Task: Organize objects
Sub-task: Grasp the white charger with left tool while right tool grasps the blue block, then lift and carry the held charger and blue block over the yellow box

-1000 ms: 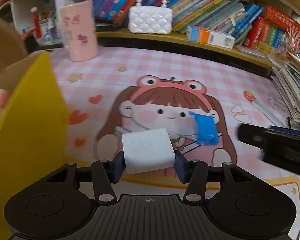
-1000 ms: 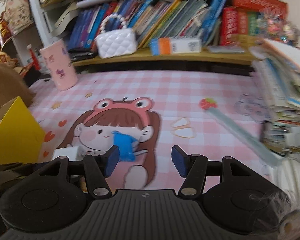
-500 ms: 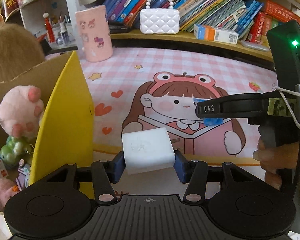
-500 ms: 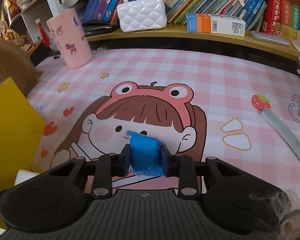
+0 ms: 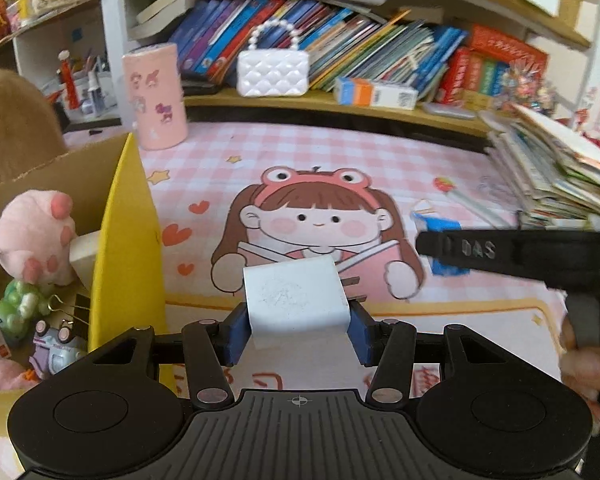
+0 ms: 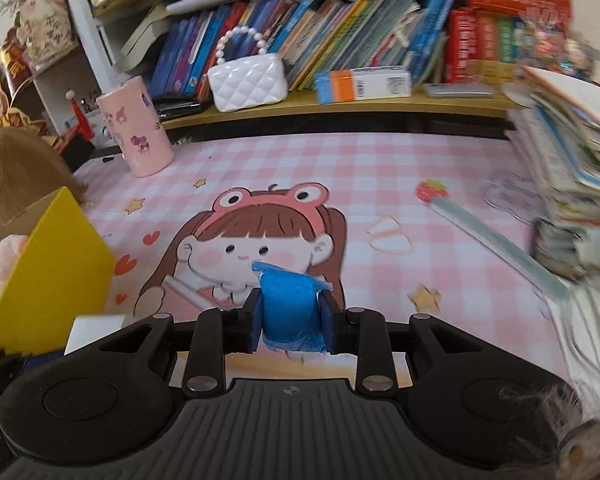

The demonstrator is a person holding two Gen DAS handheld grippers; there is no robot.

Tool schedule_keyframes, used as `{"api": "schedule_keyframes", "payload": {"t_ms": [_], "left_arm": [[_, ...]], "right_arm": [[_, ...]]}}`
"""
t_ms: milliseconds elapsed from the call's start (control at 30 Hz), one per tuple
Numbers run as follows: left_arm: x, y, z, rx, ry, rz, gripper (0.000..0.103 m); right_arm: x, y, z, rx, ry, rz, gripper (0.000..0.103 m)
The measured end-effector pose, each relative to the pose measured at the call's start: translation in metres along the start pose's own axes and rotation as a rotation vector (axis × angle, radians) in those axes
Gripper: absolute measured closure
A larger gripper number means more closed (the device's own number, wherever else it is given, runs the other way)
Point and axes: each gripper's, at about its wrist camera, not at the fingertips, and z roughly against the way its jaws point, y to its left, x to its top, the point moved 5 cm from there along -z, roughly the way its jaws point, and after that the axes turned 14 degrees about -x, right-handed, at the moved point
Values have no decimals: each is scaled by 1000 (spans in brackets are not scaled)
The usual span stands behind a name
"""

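Left wrist view first: your left gripper (image 5: 298, 330) has its jaws closed onto a white rectangular block (image 5: 294, 304), both blue pads pressed flat against its sides, and the block is held up above the pink checked desk mat (image 5: 380, 152). Just to the left of it stands the open cardboard box (image 5: 40, 176) with its yellow flap (image 5: 126, 240) upright; inside you can see a pink plush paw (image 5: 34, 236), a green toy figure (image 5: 16, 306), black binder clips (image 5: 74, 308) and a small purple toy car (image 5: 54, 354). To the right, your right gripper (image 5: 440, 246) crosses the frame side-on, with blue showing at its tip.

From the right wrist view, your right gripper (image 6: 291, 316) is clamped narrowly on a blue plastic-wrapped roll (image 6: 290, 308), lifted over the cartoon girl printed on the mat. The white block's corner (image 6: 94, 330) shows at the lower left beside the yellow flap (image 6: 52, 264). Farther out on the mat lie a strawberry-topped ruler (image 6: 488, 236) to the right and a pink cylindrical holder (image 6: 136, 132) to the left. A leaning pile of booklets (image 6: 572, 168) sits at the right edge. At the back, a wooden shelf (image 6: 380, 106) carries a white quilted handbag (image 6: 248, 78), an orange and white carton (image 6: 362, 80) and a row of books (image 6: 340, 32).
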Motion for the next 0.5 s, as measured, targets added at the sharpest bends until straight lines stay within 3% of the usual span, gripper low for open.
{"api": "schedule_keyframes", "payload": {"t_ms": [300,500], "left_arm": [[-31,2,53,-102,-18,-8,53],[-50,10,80,-119,-34,-31,53]], "right_arm": [[-54,4,74,-37,24,-61,76],[-84,24,100,-59,38,-48,76]]}}
